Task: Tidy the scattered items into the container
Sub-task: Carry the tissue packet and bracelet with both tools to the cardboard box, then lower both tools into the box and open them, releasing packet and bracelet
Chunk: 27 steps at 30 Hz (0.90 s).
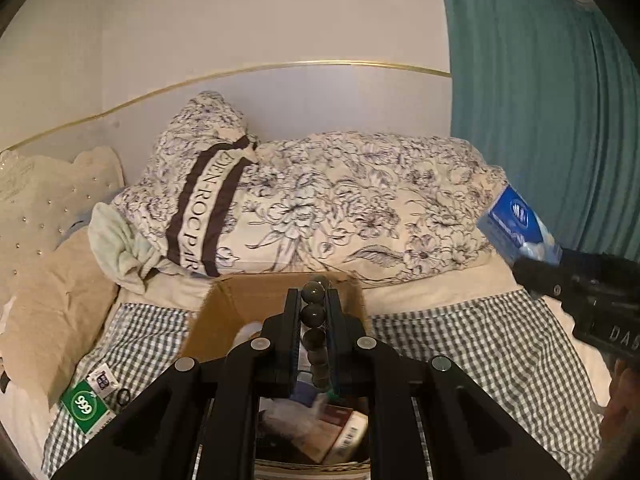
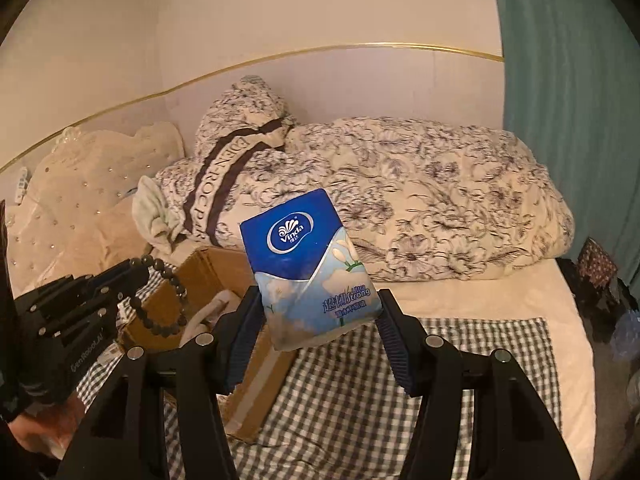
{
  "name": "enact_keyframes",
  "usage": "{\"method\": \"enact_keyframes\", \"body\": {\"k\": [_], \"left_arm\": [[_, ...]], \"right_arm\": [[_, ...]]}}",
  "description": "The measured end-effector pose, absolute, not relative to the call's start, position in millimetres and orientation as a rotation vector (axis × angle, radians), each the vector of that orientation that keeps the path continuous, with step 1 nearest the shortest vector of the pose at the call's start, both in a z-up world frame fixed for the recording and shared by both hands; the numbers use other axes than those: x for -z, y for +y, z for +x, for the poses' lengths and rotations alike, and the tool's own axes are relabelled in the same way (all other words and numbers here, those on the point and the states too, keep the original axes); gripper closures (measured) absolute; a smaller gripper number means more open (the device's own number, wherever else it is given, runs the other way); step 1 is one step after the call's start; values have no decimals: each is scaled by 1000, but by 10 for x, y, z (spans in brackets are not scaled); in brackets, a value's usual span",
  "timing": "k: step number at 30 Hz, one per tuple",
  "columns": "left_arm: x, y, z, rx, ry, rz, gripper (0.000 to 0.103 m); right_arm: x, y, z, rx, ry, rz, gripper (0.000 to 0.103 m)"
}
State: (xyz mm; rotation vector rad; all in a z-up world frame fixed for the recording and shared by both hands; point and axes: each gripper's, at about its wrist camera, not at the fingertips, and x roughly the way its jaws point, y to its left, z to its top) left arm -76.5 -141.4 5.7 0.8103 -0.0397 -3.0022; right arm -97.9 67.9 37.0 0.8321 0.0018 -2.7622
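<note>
My left gripper [image 1: 314, 300] is shut on a dark bead bracelet [image 1: 313, 314] and holds it above the open cardboard box [image 1: 224, 312]. In the right wrist view the bracelet [image 2: 168, 300] hangs in a loop from that gripper over the box [image 2: 208, 276]. My right gripper [image 2: 320, 308] is shut on a blue Vinda tissue pack [image 2: 308, 264], held in the air to the right of the box. The pack also shows in the left wrist view [image 1: 516, 224]. The box holds several items, among them a packet [image 1: 340, 428].
The box sits on a grey checked cloth [image 2: 400, 380] on a bed. A green 999 packet [image 1: 86, 406] lies left of the box. A floral duvet [image 1: 340, 204] lies behind, a studded headboard [image 1: 36, 208] at left, a teal curtain [image 1: 540, 100] at right.
</note>
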Motion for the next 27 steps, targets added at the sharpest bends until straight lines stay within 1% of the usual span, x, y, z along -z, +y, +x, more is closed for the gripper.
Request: {"method": "enact_keyframes", "body": {"k": [15,20,27], "left_arm": [[103,-2089,-888,2916,5,864,92],[230,-2203,-985,2902,35,912,92],[439,-2294,-1160,2883,51,986,92]], "right_arm": [[-127,16,-1207,2619,39,886,47],[80,-266,-1299,2567,108,937,47],[381,-516,-1425,2504,153,1005,47]]}}
